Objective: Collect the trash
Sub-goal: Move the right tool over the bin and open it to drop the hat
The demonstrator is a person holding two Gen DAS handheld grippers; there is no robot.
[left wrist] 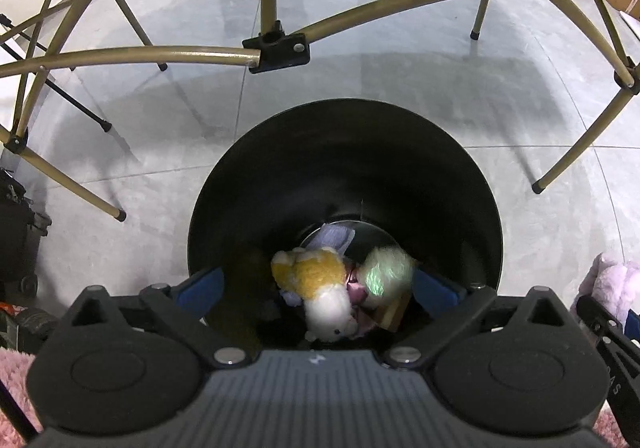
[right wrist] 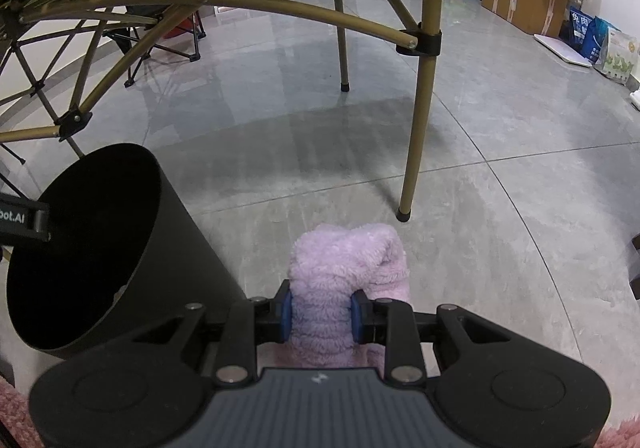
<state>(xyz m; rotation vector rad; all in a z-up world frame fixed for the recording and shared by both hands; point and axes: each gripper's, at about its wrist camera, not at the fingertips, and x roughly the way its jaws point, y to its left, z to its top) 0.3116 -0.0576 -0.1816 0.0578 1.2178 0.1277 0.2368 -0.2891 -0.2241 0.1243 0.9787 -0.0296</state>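
Grey tiled floor (right wrist: 500, 184), black bin (right wrist: 180, 248), table legs (right wrist: 416, 152)

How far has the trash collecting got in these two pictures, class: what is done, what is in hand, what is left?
Done: the black bin already holds a yellow and white soft toy, a blurred pale green item and other bits. The left gripper hangs open over the bin's mouth, nothing between its pads.
In hand: the right gripper is shut on a pink fluffy item beside the bin.
Left: dropping that item in.
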